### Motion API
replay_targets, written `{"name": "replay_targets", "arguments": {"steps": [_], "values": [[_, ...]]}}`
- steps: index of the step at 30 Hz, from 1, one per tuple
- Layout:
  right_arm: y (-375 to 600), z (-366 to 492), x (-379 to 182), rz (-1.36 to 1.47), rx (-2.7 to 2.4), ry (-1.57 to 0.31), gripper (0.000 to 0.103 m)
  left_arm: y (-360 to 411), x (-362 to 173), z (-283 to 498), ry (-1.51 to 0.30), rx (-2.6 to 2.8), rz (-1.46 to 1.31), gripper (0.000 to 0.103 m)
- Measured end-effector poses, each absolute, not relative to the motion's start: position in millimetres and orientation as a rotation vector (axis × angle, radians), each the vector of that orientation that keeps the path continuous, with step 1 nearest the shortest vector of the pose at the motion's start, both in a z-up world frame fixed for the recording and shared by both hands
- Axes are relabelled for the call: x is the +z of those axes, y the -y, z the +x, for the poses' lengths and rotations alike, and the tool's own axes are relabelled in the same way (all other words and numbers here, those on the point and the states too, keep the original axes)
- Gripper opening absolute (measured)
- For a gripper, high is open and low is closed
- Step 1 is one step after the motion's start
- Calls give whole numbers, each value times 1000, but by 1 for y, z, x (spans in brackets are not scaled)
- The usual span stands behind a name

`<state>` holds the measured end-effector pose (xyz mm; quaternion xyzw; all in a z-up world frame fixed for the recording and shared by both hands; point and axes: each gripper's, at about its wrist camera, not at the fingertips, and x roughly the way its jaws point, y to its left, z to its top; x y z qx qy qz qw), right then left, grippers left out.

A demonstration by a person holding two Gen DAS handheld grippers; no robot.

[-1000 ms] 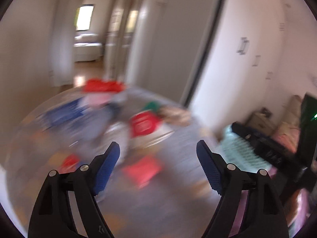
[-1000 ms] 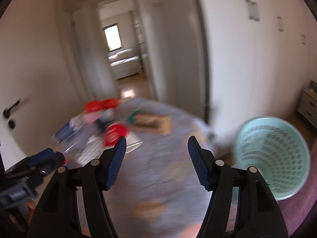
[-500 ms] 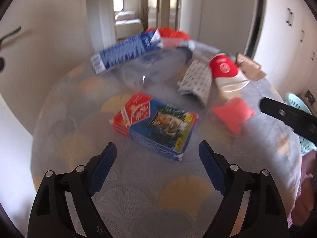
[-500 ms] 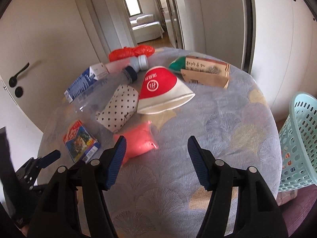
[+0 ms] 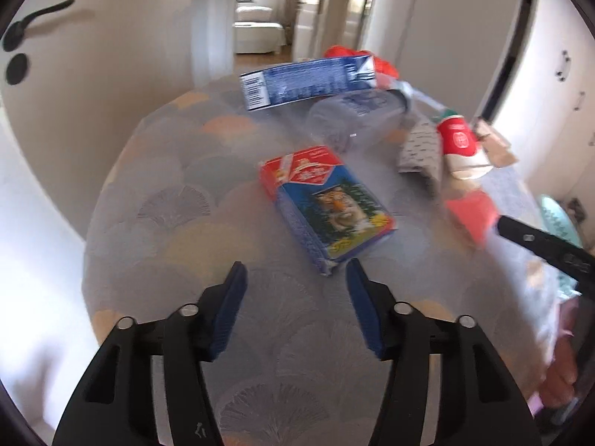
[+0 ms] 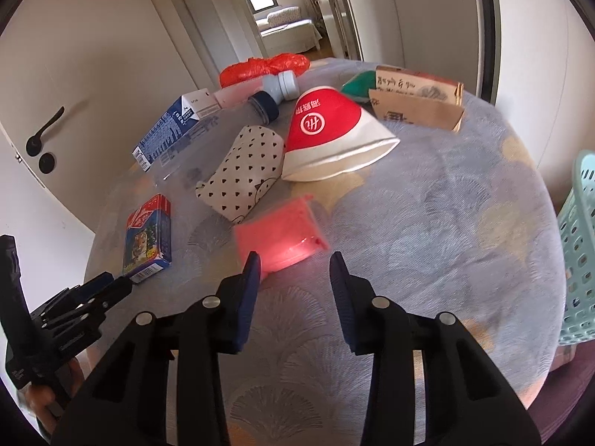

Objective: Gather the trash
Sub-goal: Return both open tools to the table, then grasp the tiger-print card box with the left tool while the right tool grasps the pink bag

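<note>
Trash lies on a round table with a grey patterned cloth [image 6: 427, 223]. My left gripper [image 5: 295, 278] is open, just short of a blue and red tiger carton [image 5: 327, 204], which also shows in the right wrist view [image 6: 148, 238]. My right gripper [image 6: 293, 264] is open, its tips at the near edge of a pink packet [image 6: 279, 234]. Behind lie a dotted white pack [image 6: 241, 171], a flattened red and white paper cup [image 6: 331, 137], a blue milk carton [image 6: 167, 133], a clear bottle [image 6: 208, 141] and a brown paper bag [image 6: 416, 100].
A mint green laundry basket [image 6: 576, 252] stands beside the table at the right. A red plastic bag [image 6: 264, 67] and a small grey bottle [image 6: 280, 85] lie at the table's far side. A white door with a black handle [image 6: 44, 133] is at the left.
Both grippers have moved in over the table and lower, toward the trash. Their jaws have narrowed but stay open. The left one now faces the tiger carton, the right one the pink packet.
</note>
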<state>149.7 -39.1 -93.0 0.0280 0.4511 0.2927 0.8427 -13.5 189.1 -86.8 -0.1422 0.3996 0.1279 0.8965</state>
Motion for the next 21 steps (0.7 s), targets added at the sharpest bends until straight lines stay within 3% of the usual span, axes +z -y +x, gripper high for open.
{"name": "replay_targets", "arguments": {"steps": [1, 2, 6, 16, 18, 21], "values": [[38, 149, -93, 58, 619, -954, 35, -190, -84, -12, -819, 235, -314, 76], [37, 149, -93, 56, 621, -956, 35, -188, -81, -8, -804, 215, -337, 78], [35, 145, -91, 52, 621, -948, 35, -195, -81, 22, -805, 183, -475, 80], [30, 140, -98, 52, 625, -969, 36, -184, -88, 74, -878, 319, -410, 80], [26, 143, -99, 60, 631, -976, 36, -180, -87, 73, -882, 362, -333, 71], [18, 151, -102, 67, 624, -1000, 44, -183, -88, 63, -864, 342, -317, 68]]}}
